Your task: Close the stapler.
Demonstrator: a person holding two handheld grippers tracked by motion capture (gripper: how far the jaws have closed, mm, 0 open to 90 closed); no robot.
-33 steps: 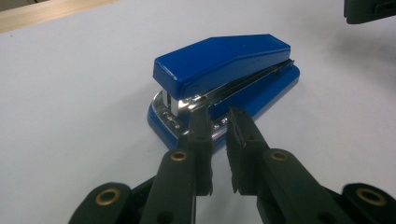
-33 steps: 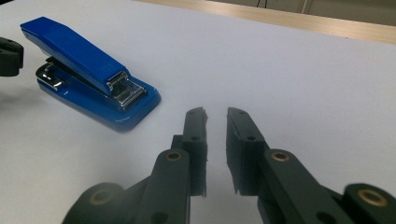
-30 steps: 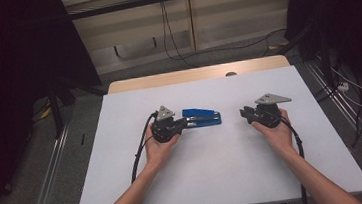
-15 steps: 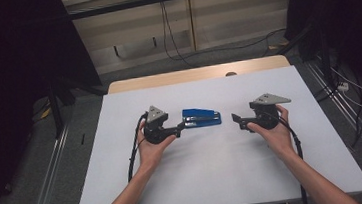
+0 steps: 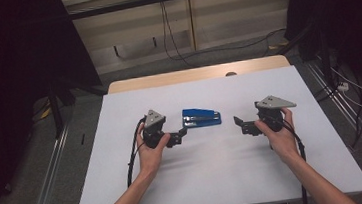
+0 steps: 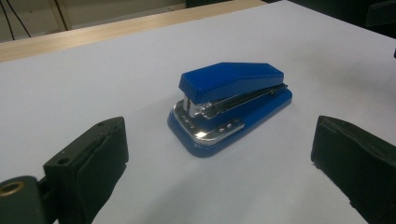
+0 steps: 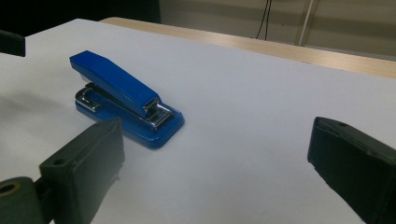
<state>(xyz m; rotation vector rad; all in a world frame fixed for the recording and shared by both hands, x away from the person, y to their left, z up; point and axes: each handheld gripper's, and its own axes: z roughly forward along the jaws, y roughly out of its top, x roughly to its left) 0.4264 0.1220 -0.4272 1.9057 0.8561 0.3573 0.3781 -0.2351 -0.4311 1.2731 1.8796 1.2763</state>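
Between the two pairs of tongs, on the white tabletop (image 5: 216, 179), lies a blue stapler (image 5: 201, 117), flat on its base and untouched. The left tongs (image 5: 182, 133) sit just beside its left end, with the stapler ahead of their gap rather than inside it; their jaws have just been opening and now stand wide with nothing between them. The right tongs (image 5: 238, 125) are near the stapler's other end, a little apart from it, jaws likewise just opened wide and holding nothing. The stapler is a glossy, wedge-shaped piece with a sloping, angular top, a rounded base and a shiny metal plate and magazine. The jaws are matte black blocks. A pale wooden edge borders the tabletop's far side.
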